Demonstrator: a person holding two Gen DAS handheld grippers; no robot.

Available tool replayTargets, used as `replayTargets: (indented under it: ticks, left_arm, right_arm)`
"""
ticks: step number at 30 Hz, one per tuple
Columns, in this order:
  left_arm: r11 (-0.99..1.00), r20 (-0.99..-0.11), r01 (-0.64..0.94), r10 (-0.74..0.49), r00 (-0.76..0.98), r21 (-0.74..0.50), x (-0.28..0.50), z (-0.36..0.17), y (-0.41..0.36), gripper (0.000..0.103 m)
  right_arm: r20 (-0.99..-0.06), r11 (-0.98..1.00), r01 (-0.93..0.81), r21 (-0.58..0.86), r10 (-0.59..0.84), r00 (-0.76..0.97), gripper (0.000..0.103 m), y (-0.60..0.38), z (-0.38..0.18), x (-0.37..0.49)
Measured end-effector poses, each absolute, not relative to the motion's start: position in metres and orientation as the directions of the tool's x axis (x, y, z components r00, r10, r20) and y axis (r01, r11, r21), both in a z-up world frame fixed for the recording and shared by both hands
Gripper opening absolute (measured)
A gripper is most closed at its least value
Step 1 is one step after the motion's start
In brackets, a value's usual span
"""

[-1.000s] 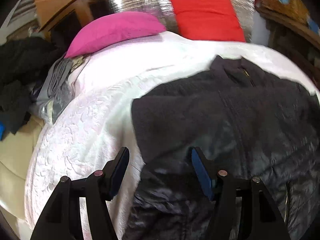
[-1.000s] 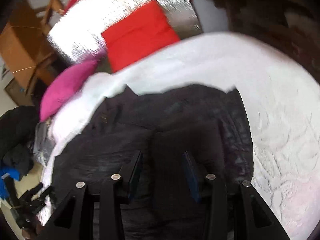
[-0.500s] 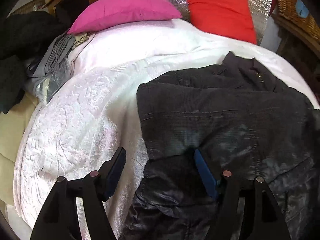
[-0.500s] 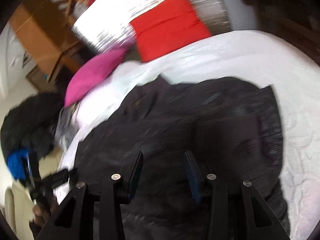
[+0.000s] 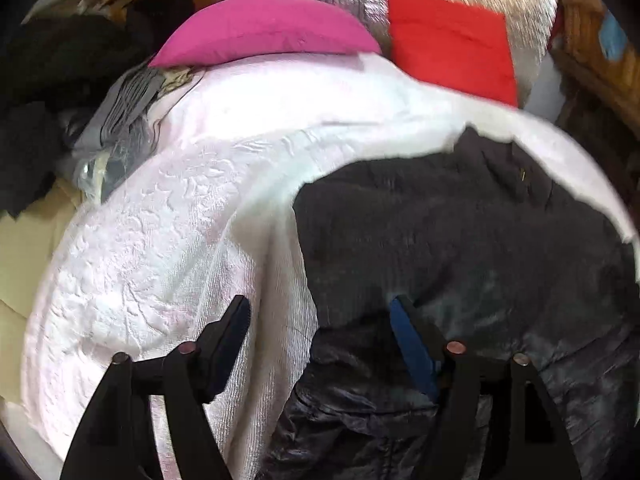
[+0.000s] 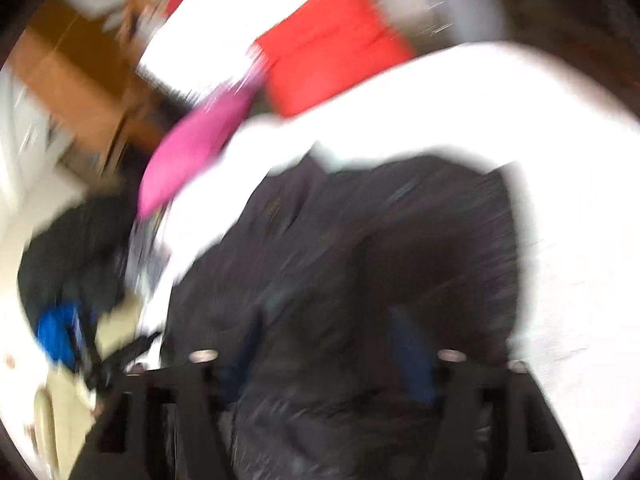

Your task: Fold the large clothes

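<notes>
A large black jacket (image 5: pixel 460 248) lies spread on a white textured bedspread (image 5: pixel 168 240), its sleeve folded across the body. It also shows in the blurred right wrist view (image 6: pixel 380 248). My left gripper (image 5: pixel 320 320) is open and empty, hovering over the jacket's left edge, one finger over the bedspread and one over the fabric. My right gripper (image 6: pixel 328 332) is open and empty above the jacket's lower middle.
A pink pillow (image 5: pixel 264 32) and a red pillow (image 5: pixel 448 44) lie at the head of the bed. Grey and dark clothes (image 5: pixel 120 100) are piled off the bed's left side. A wicker basket (image 5: pixel 600 40) stands at the right.
Both grippers have stayed open. The left view shifted slightly, closer over the jacket's edge. The right gripper is moving fast, its view now blurred and swung a little to the left.
</notes>
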State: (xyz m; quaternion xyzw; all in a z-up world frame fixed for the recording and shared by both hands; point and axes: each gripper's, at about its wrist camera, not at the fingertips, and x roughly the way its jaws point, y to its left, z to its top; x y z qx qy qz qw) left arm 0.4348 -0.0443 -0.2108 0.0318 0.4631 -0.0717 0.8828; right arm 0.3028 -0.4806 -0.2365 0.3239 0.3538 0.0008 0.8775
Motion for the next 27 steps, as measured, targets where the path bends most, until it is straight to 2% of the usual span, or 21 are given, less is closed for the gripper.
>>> replayTargets:
  ticks: [2, 4, 10, 12, 14, 15, 16, 18, 22, 27]
  left_arm:
    - [0.988, -0.823, 0.136, -0.135, 0.551, -0.071, 0.441, -0.21, -0.034, 0.082]
    - [0.988, -0.835, 0.12, -0.148, 0.53, -0.099, 0.446, -0.213, -0.027, 0.082]
    - [0.986, -0.862, 0.148, -0.146, 0.485, -0.083, 0.449, -0.228, -0.04, 0.082]
    - [0.985, -0.863, 0.164, -0.132, 0.487, -0.058, 0.446, -0.23, -0.045, 0.082]
    - [0.985, -0.864, 0.172, -0.113, 0.491, -0.031, 0.443, -0.233, -0.052, 0.082]
    - [0.985, -0.864, 0.171, -0.108, 0.491, -0.026, 0.442, -0.234, -0.054, 0.078]
    - [0.985, -0.864, 0.169, -0.106, 0.492, -0.025, 0.443, -0.234, -0.054, 0.076]
    - [0.985, -0.861, 0.169, -0.114, 0.495, -0.033, 0.444, -0.234, -0.053, 0.071]
    - [0.988, -0.854, 0.153, -0.076, 0.515, 0.005, 0.441, -0.231, -0.051, 0.071]
    - [0.987, -0.854, 0.153, -0.04, 0.518, 0.046, 0.443, -0.233, -0.054, 0.071]
  right_arm:
    - [-0.604, 0.757, 0.27, 0.595, 0.199, 0.772, 0.08, -0.503, -0.236, 0.296]
    - [-0.589, 0.701, 0.288, 0.652, 0.229, 0.775, 0.08, -0.521, -0.247, 0.293]
    - [-0.635, 0.688, 0.3, 0.66, 0.298, 0.713, 0.08, -0.515, -0.277, 0.318]
    - [-0.654, 0.696, 0.302, 0.652, 0.314, 0.688, 0.076, -0.507, -0.286, 0.328]
    - [-0.702, 0.75, 0.317, 0.581, 0.264, 0.661, 0.062, -0.497, -0.288, 0.334]
    - [-0.713, 0.768, 0.317, 0.557, 0.247, 0.656, 0.04, -0.494, -0.287, 0.337]
    - [-0.717, 0.782, 0.309, 0.542, 0.238, 0.655, 0.021, -0.49, -0.284, 0.336]
    - [-0.689, 0.787, 0.258, 0.561, 0.27, 0.673, 0.017, -0.486, -0.276, 0.331]
    - [-0.649, 0.856, 0.204, 0.476, 0.185, 0.738, 0.014, -0.47, -0.247, 0.316]
    - [-0.633, 0.868, 0.271, 0.416, 0.062, 0.772, 0.012, -0.473, -0.237, 0.305]
